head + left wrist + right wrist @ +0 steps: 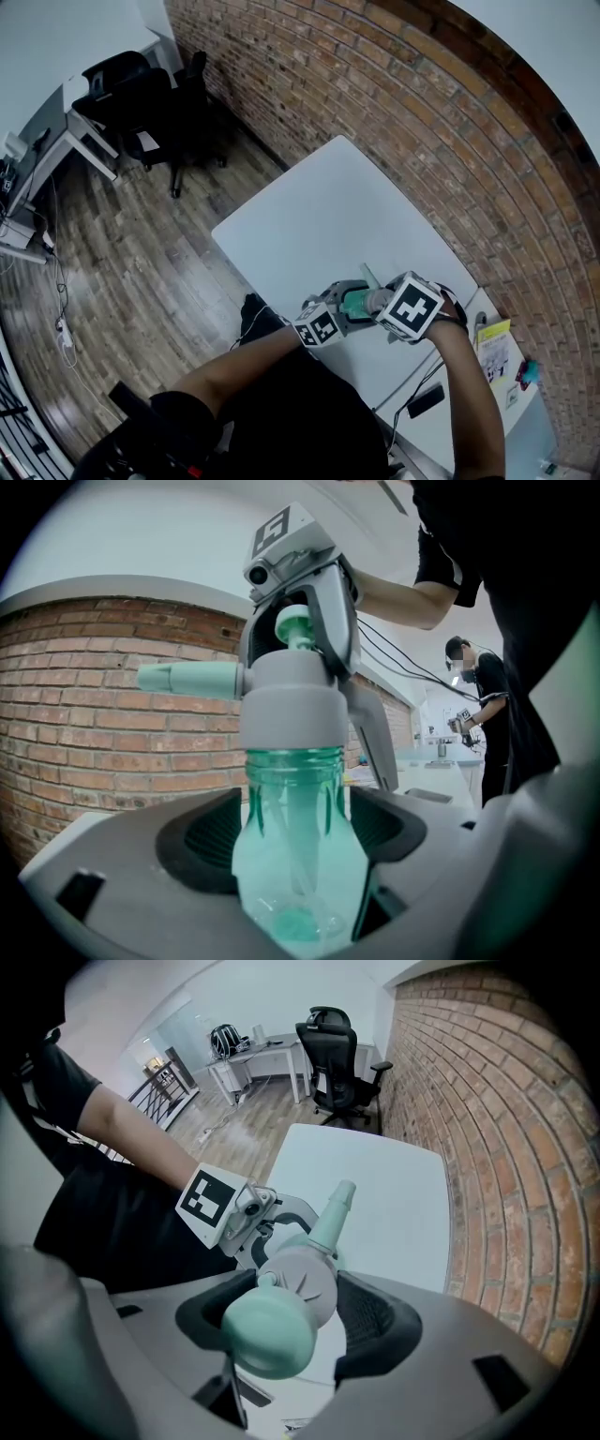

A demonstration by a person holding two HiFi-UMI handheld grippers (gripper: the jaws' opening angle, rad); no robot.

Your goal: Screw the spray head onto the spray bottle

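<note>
Since screwing needs one part steady, the left gripper clamps the upright spray bottle above the table's near edge while the right gripper, reaching down, is closed round the spray head on its neck.

Open white table stretches beyond the left gripper and right gripper, joined on a spray bottle over its near edge; brick wall hems the right side, cables and a black device crowd the near end.
</note>
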